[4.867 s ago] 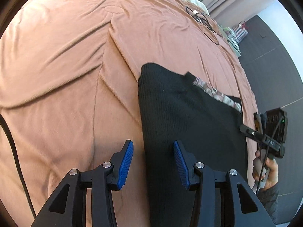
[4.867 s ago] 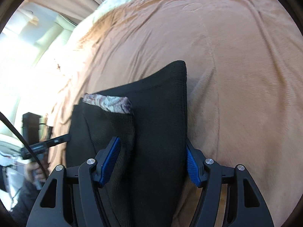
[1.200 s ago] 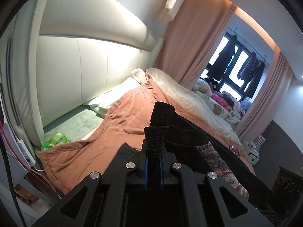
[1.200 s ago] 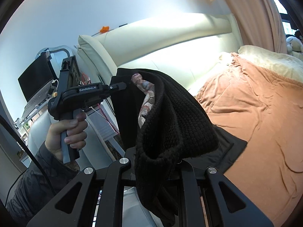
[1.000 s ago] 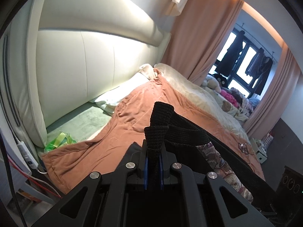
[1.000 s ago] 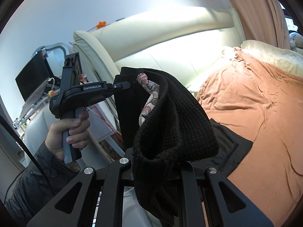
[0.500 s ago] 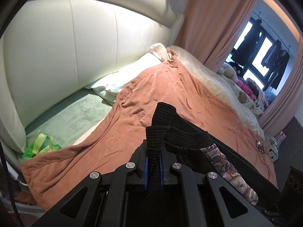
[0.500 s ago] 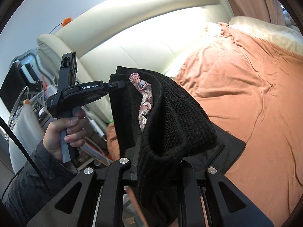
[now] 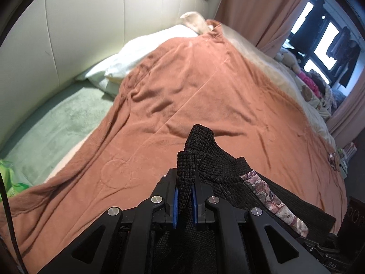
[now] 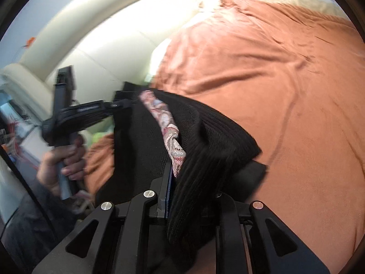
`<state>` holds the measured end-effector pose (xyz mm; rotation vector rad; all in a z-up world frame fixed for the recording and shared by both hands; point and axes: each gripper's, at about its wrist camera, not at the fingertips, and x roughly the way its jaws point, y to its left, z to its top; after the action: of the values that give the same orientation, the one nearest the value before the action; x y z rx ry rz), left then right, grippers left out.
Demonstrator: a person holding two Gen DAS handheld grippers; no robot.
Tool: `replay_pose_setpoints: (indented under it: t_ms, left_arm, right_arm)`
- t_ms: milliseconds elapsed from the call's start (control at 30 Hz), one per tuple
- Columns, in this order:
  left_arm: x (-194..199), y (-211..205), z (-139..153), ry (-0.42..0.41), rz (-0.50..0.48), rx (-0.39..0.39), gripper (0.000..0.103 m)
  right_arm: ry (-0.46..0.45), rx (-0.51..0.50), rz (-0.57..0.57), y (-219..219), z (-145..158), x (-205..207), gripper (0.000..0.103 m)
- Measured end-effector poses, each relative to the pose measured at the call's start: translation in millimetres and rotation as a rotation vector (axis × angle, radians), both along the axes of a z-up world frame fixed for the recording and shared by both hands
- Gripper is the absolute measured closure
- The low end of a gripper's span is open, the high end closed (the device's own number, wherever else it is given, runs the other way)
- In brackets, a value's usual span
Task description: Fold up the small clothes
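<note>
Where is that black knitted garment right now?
The black knitted garment is lifted over the near end of the orange blanket, pinched in both the left tongs and the right tongs, with its patterned strip showing between them.

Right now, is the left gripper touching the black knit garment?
Touching. Left wrist view: the left gripper has both blue pads pressed on a fold of the black knit garment, no gap either side.

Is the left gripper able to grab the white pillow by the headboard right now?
Probably not. The left gripper has its jaws shut on the black knitted garment, so it is busy, and the white pillow lies far across the orange-brown blanket.
</note>
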<state>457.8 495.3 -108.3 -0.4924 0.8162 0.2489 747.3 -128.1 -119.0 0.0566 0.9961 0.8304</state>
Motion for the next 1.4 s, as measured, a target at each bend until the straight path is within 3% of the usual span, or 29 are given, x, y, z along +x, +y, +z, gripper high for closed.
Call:
replay_pose_setpoints:
  t_ms: [67, 133, 300, 367, 533, 867, 1000, 1133, 1267, 1400]
  left_arm:
    - [6, 5, -19, 0.051, 0.03, -0.007, 0.082]
    - [4, 12, -33, 0.093, 0.072, -0.011, 0.079]
    - [-18, 23, -34, 0.091, 0.097, -0.012, 0.078]
    - [-27, 23, -32, 0.089, 0.099, -0.017, 0.078]
    - [-56, 12, -28, 0.096, 0.083, -0.005, 0.078]
    - [-113, -24, -53, 0.212, 0.05, -0.016, 0.078]
    - [-139, -35, -68, 0.266, 0.056, -0.018, 0.078]
    - [-162, -50, -70, 0.256, 0.041, -0.001, 0.079]
    - [-183, -68, -69, 0.249, 0.033, 0.03, 0.079]
    - [-198, -85, -66, 0.25, 0.023, 0.069, 0.075]
  right_arm:
    - [0.058, -0.056, -0.047, -8, -20, 17, 0.075]
    - [0.07, -0.061, -0.092, -25, -26, 26, 0.058]
    - [0.035, -0.062, -0.103, -34, -14, 9, 0.057]
    - [0.008, -0.063, -0.094, -4, -14, -14, 0.057]
    - [-0.065, -0.056, -0.064, 11, -3, -55, 0.057]
    - [-0.02, -0.074, 0.141, 59, -5, -141, 0.057]
    - [-0.009, -0.126, 0.191, 72, -13, -173, 0.057]
    - [0.008, -0.184, 0.206, 75, -21, -200, 0.057]
    - [-0.051, -0.283, 0.19, 77, -26, -224, 0.057]
    - [-0.043, -0.354, 0.159, 75, -34, -240, 0.057]
